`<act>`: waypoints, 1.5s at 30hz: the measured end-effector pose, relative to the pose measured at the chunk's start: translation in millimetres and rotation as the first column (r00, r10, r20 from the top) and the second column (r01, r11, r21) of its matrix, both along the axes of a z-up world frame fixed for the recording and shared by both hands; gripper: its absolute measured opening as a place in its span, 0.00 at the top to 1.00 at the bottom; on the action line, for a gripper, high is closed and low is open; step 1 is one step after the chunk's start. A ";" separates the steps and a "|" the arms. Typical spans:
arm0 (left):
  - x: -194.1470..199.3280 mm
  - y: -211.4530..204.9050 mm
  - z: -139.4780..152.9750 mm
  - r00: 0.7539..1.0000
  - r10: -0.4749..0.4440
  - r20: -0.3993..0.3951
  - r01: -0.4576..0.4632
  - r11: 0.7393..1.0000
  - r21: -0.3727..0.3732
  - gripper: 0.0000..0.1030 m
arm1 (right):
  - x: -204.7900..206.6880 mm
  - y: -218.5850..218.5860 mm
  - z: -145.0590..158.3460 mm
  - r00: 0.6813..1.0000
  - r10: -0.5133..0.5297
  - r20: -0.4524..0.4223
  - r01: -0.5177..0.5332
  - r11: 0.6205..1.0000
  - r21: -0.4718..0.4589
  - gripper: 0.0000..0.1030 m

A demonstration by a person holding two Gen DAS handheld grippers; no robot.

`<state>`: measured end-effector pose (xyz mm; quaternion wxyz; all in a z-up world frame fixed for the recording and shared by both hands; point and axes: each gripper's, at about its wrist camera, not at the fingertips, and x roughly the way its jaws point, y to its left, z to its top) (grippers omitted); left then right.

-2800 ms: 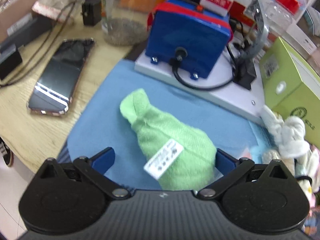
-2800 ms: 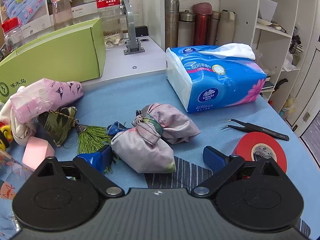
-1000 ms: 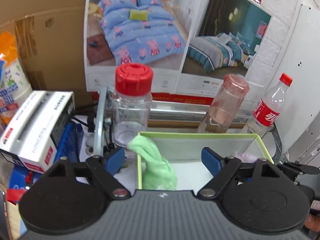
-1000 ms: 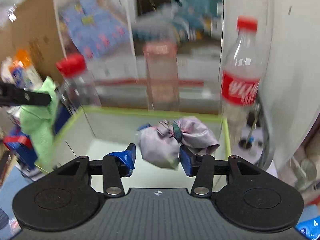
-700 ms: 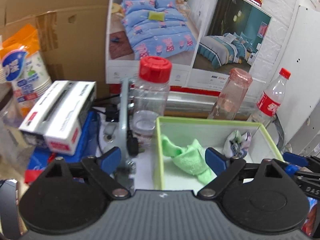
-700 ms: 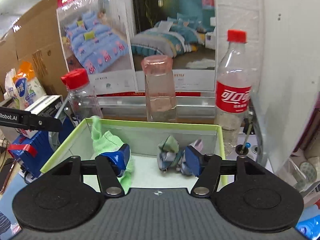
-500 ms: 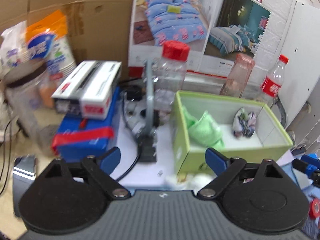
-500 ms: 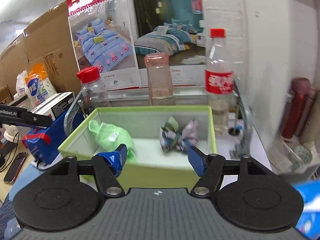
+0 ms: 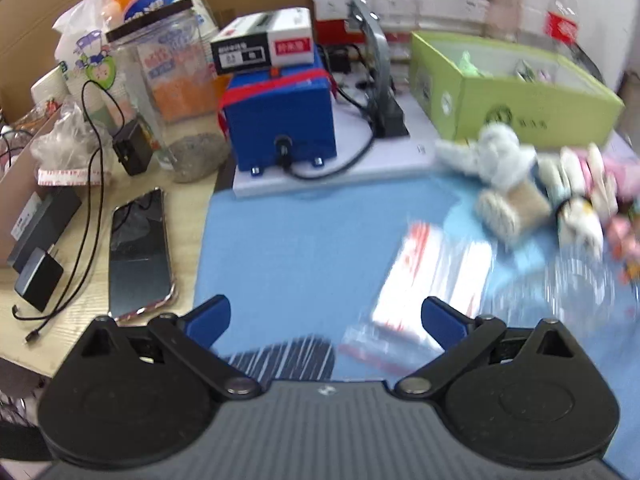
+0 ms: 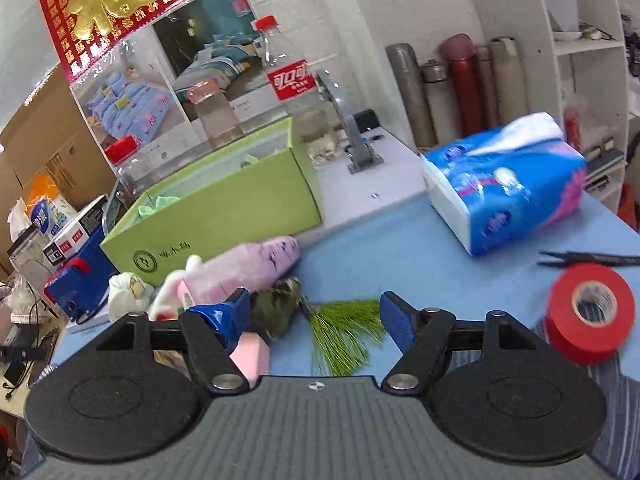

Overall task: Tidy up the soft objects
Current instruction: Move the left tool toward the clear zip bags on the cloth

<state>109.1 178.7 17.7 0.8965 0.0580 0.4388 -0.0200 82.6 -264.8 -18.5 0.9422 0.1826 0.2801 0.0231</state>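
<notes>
The green cardboard box [image 9: 516, 108] [image 10: 224, 212] stands at the back of the blue mat; a green cloth [image 10: 154, 203] pokes over its rim. My left gripper [image 9: 326, 320] is open and empty, low over the mat, above a pack of clear zip bags [image 9: 428, 276]. A heap of soft toys [image 9: 508, 172] lies right of it, in front of the box. My right gripper [image 10: 314, 316] is open and empty above a green tassel [image 10: 344, 332] and a dark camouflage pouch [image 10: 276, 308]. A pink plush [image 10: 248, 268] and a white plush [image 10: 128, 288] lie before the box.
A blue machine [image 9: 280, 120], a phone [image 9: 140, 252], cables and jars are at the left. A tissue pack [image 10: 508, 184], red tape roll [image 10: 588, 312], black tweezers [image 10: 592, 258] and a pink block [image 10: 250, 356] lie on the mat. Bottles stand behind the box.
Both grippers have pulled back from the green box and lowered toward the mat, open and empty. The green cloth and the patterned bundle stay in the box.
</notes>
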 end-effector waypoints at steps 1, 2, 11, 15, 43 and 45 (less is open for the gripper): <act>-9.5 0.2 -1.7 0.999 -0.037 -0.003 0.037 0.999 0.015 0.02 | -2.0 -0.4 -1.1 1.000 -0.004 -0.006 0.004 1.000 -0.002 0.43; -20.3 -1.0 -3.1 0.997 -0.083 -0.006 0.083 0.996 0.031 0.02 | -3.6 -0.7 -2.4 1.000 -0.009 -0.012 0.009 1.000 -0.003 0.43; -42.7 -32.7 -24.3 0.926 -0.377 -0.001 0.373 0.917 0.144 0.02 | -3.5 1.5 -11.1 0.998 -0.013 -0.056 0.016 0.998 0.053 0.43; -26.9 -44.3 -32.6 0.878 -0.478 -0.008 0.472 0.865 0.169 0.01 | -4.6 5.4 -7.8 0.998 -0.012 -0.058 0.015 0.999 0.044 0.43; 63.0 -32.3 -47.4 0.870 -0.492 0.040 0.482 0.864 0.143 0.00 | 28.6 1.3 1.2 0.997 0.043 -0.058 -0.043 0.999 0.015 0.41; 64.5 -32.0 -48.8 0.870 -0.490 0.049 0.481 0.867 0.130 0.00 | 26.6 4.2 1.8 0.997 0.053 -0.055 -0.053 0.999 0.001 0.41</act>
